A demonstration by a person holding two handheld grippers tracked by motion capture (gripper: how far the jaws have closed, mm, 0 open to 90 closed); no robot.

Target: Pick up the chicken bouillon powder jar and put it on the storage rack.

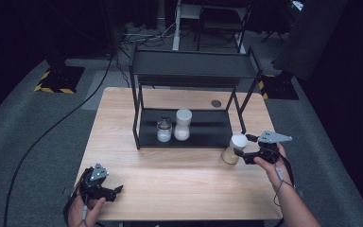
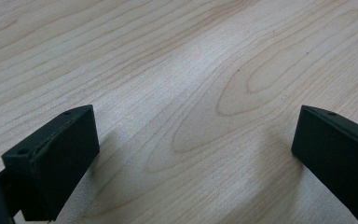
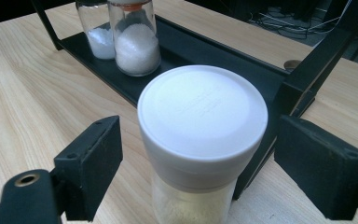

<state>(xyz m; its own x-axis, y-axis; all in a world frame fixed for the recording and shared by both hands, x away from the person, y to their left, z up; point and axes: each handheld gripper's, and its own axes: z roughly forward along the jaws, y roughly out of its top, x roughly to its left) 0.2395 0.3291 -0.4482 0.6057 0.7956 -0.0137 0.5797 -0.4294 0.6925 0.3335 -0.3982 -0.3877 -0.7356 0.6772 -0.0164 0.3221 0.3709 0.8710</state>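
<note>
Wooden table (image 1: 170, 184): two jars already shelved; right gripper (image 3: 198, 163) jaws apart around white-lidded glass jar (image 3: 203, 121), ungrabbed; left gripper (image 2: 191, 158) agape, idle.

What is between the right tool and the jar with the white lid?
Nothing visible. The jar stands right between the open jaws of the right tool, with a gap on each side. It stands on the table, beside the rack's front right leg.
</note>
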